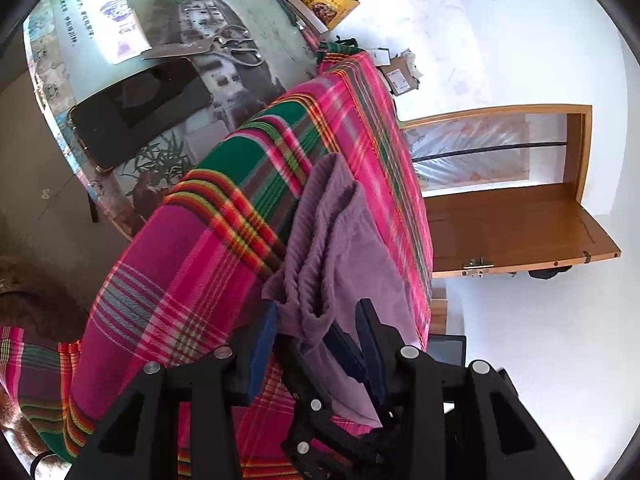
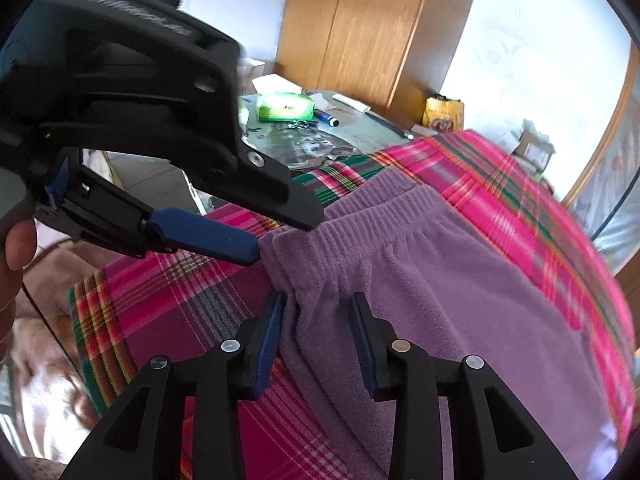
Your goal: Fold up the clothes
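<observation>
A purple fleece garment with a ribbed elastic waistband lies on a pink, green and red plaid blanket. My right gripper stands open over the waistband's near edge. Cloth lies between its blue pads, and the left pad touches the bunched edge. My left gripper reaches in from the left, its jaws apart around the waistband's corner. In the left wrist view the bunched purple cloth sits between the open fingers of the left gripper, without being pinched.
Beyond the blanket is a glass-topped table with a black phone, scissors and a green tissue pack. A wooden wardrobe stands behind it and a wooden door to the right. A person's thumb holds the left gripper.
</observation>
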